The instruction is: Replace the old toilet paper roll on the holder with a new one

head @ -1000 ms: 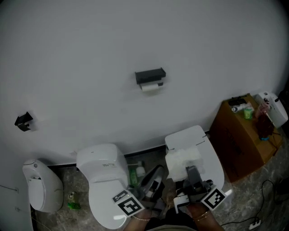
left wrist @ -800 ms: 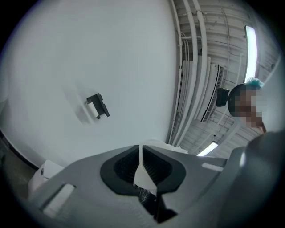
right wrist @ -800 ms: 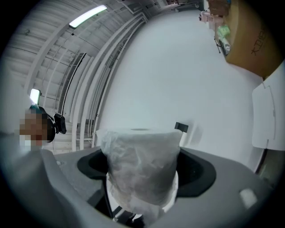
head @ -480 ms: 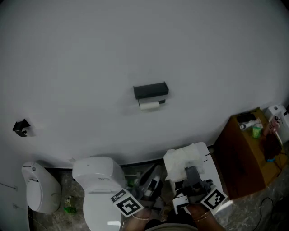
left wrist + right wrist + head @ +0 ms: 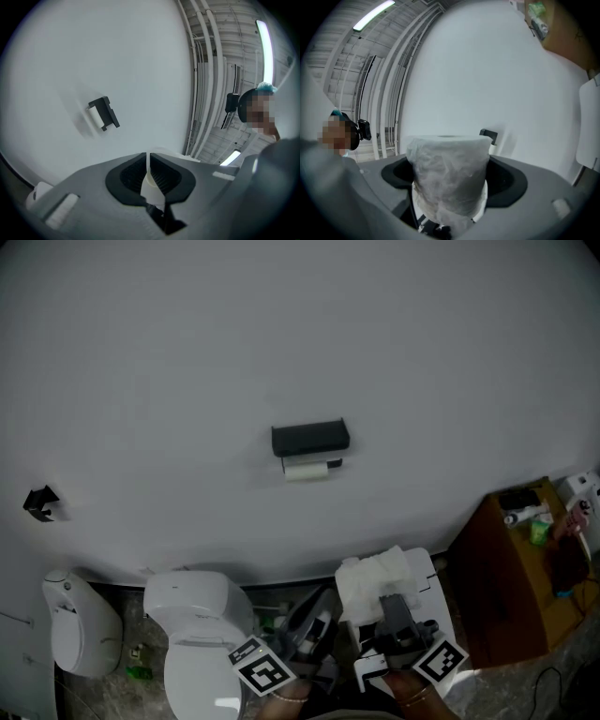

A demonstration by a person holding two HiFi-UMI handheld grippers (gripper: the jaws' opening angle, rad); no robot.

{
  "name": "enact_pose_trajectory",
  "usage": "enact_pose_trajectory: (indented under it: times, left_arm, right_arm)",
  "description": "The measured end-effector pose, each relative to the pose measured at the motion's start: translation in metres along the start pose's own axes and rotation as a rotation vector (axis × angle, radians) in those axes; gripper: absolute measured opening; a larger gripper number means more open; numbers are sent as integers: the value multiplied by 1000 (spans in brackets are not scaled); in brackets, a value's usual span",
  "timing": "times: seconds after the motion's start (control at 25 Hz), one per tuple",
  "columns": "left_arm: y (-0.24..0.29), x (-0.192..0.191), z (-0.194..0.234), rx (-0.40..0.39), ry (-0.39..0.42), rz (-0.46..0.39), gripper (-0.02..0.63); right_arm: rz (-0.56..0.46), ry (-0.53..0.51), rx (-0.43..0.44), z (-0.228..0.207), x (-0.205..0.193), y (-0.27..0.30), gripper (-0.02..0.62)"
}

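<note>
Nothing legible here, no words, numbers or brands. Just black-and-white square markers on the cube of the left claw and the cube of the right claw.

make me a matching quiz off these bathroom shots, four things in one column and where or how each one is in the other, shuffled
Column one:
1. wrapped roll
2. holder
3. wooden cabinet
4. left gripper

Column two:
a. black, fixed to the wall
b. jaws together
c. clamped in the right gripper
d. brown, at the far right of the head view

Pairs: 1-c, 2-a, 3-d, 4-b
</note>
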State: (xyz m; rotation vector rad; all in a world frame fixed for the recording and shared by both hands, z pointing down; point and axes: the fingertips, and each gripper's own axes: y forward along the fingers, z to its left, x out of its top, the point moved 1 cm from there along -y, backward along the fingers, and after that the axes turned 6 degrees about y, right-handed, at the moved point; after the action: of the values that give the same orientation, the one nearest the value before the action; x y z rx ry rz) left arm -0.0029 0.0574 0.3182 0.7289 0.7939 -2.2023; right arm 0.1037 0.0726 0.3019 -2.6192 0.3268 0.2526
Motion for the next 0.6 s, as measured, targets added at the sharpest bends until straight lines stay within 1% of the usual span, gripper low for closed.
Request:
enact_pose_trajectory:
  times: [0.12,0.32,0.6]
  left_arm:
    - [7,1,7,2,5,6,8]
    - [23,15,31,-1,6,7,8]
    - [57,53,73,-28,12,11,8]
  right_arm:
    - [-2,6,-2,-8,5,8,434]
    - [-3,0,-11,-26,9,35,434]
    - [-29,-23,-3,-48,18,91,434]
